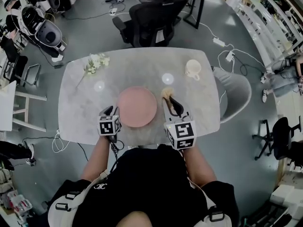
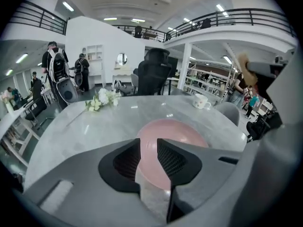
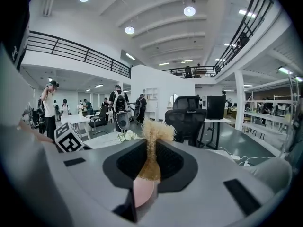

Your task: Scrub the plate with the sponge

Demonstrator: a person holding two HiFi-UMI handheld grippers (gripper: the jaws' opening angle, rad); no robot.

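A round pink plate [image 1: 137,107] lies flat on the marble table [image 1: 80,112], near its front edge. My left gripper [image 1: 111,112] is at the plate's left rim. In the left gripper view its jaws [image 2: 149,150] stand apart, and the plate [image 2: 182,129] shows through the gap, not pinched. My right gripper [image 1: 174,107] hovers at the plate's right side, shut on a tan, fibrous sponge [image 1: 166,93]. The sponge [image 3: 154,136] sticks up past the gripper [image 3: 150,150], squeezed flat between the pads. A sliver of the pink plate [image 3: 142,193] shows below it.
A white cup [image 1: 192,68] stands at the back right of the table and a sprig of white flowers [image 1: 96,63] lies at the back left. A black office chair [image 1: 151,18] is behind the table and a grey chair [image 1: 234,91] at its right end.
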